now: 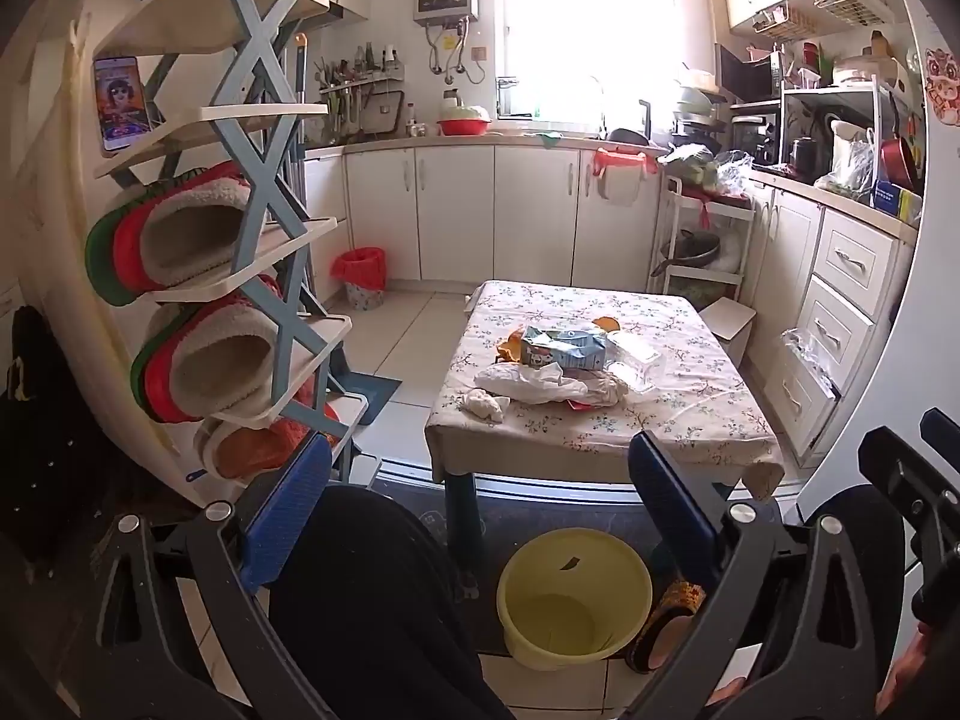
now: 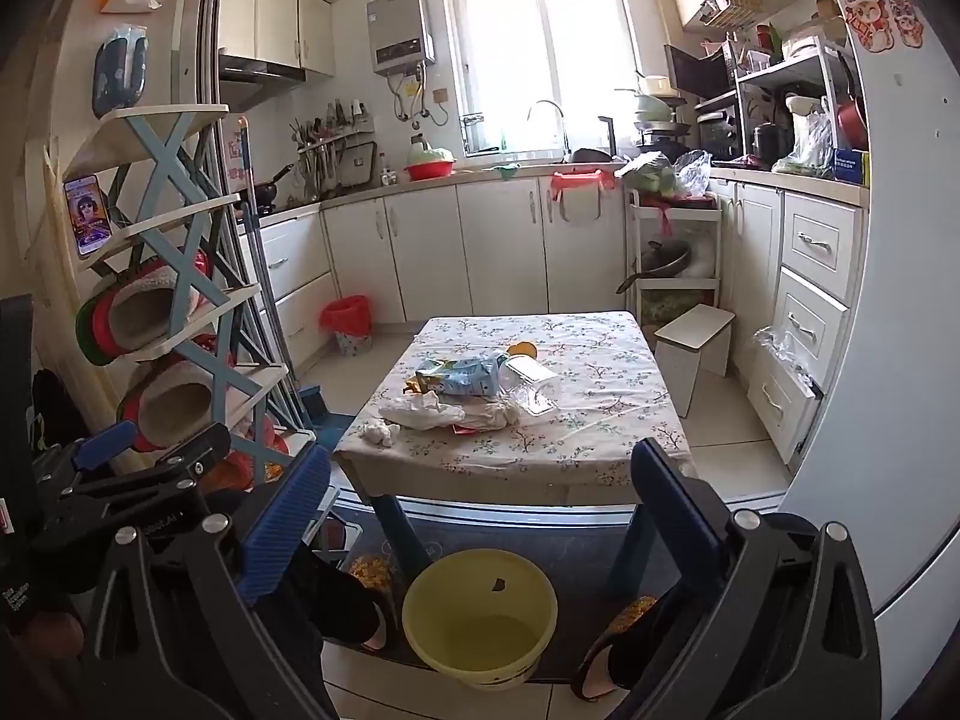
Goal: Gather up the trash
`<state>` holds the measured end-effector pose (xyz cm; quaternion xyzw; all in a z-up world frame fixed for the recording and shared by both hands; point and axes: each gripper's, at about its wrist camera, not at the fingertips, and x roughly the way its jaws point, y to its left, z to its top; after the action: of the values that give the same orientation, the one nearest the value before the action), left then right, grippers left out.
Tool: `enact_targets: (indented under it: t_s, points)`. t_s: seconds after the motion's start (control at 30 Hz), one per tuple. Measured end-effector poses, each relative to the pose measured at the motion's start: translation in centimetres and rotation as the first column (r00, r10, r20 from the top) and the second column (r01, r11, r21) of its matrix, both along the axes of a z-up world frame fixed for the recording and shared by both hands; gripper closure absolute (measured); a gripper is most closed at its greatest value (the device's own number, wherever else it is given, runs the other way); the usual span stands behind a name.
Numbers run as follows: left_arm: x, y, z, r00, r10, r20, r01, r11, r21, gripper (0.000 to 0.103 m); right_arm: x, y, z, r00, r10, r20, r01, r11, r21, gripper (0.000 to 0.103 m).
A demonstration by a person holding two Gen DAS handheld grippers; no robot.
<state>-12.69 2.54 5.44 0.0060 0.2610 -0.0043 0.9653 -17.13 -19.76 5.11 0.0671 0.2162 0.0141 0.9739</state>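
Observation:
A pile of trash lies on the low table (image 1: 708, 414) (image 2: 600, 414) with the floral cloth: a blue milk carton (image 1: 564, 351) (image 2: 471, 381), white crumpled wrappers (image 1: 540, 387) (image 2: 444, 414), a clear plastic tray (image 1: 639, 363) (image 2: 531, 390), a tissue ball (image 1: 485, 405) (image 2: 378, 432) and orange peel (image 1: 513, 345) (image 2: 523, 349). A yellow bucket (image 1: 573, 597) (image 2: 480, 615) stands on the floor before the table, holding one small dark scrap. My left gripper (image 1: 480, 516) and right gripper (image 2: 480, 516) are both open and empty, well short of the table.
A person's legs and patterned slippers (image 1: 669, 621) (image 2: 618, 642) flank the bucket. A shoe rack (image 1: 264, 276) (image 2: 180, 300) with slippers stands at left. A red-lined bin (image 1: 363, 276) (image 2: 348, 324), a white stool (image 1: 729, 324) (image 2: 693, 354) and kitchen cabinets surround the table.

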Motion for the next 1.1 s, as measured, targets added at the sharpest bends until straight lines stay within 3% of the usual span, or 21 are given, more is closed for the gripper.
enact_targets:
  t_s: [1.1]
  points:
    - [-0.3,-0.5,-0.3,1.000,0.004,0.002,-0.004,1.000,0.002,0.008,-0.2,0.8,0.2,1.000,0.004,-0.011,-0.004,1.000,-0.002,0.007]
